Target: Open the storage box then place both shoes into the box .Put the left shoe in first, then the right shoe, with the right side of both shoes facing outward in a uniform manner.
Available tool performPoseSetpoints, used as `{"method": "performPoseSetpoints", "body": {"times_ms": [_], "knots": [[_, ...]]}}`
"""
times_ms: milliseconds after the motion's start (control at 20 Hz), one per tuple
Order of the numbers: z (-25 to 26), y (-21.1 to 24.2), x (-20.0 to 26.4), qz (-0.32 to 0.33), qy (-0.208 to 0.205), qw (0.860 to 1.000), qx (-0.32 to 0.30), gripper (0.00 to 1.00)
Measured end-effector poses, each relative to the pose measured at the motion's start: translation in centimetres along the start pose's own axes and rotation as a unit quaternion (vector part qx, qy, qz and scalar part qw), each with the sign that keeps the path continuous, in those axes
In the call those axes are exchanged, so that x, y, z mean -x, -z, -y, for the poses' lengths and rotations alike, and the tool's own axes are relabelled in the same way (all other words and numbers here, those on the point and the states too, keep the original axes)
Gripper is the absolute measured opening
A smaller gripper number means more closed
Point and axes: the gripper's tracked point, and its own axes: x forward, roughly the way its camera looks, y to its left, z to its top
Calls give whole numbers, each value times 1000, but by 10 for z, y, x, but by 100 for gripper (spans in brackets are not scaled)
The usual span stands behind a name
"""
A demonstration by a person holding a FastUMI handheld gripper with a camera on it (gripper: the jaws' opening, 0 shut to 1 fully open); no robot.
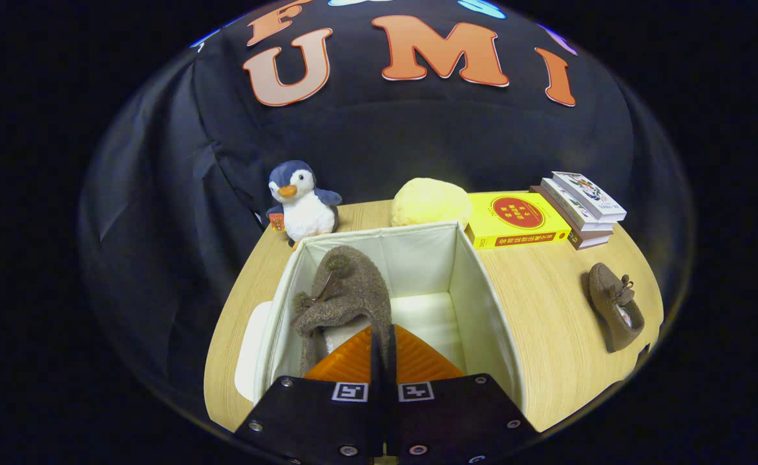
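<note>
An open white fabric storage box (pixel 482 284) stands on the wooden table just ahead of my fingers. My gripper (pixel 382 336) is shut on the heel rim of a brown fuzzy shoe (pixel 349 294), which hangs toe-forward over the left half of the box. The second brown shoe (pixel 614 307) lies on the table well right of the box, its opening facing up. The box's white lid (pixel 249 352) lies flat on the table against the box's left side.
Behind the box sit a plush penguin (pixel 302 201) at the back left, a yellow round cushion (pixel 430 201) in the middle, and a yellow book (pixel 514 219) beside a stack of books (pixel 579 206) at the back right. The table (pixel 547 336) is bare between box and second shoe.
</note>
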Motion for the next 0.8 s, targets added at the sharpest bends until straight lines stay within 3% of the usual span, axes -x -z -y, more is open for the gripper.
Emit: {"method": "performPoseSetpoints", "body": {"times_ms": [200,400,550,600,800], "knots": [[-10,18,-8,-18,-4,1000,20,4],[-5,7,-1,-3,-14,1000,15,19],[9,-5,8,14,-19,1000,15,42],[15,-11,12,22,-18,999,15,57],[45,-32,29,51,-21,998,14,89]]}}
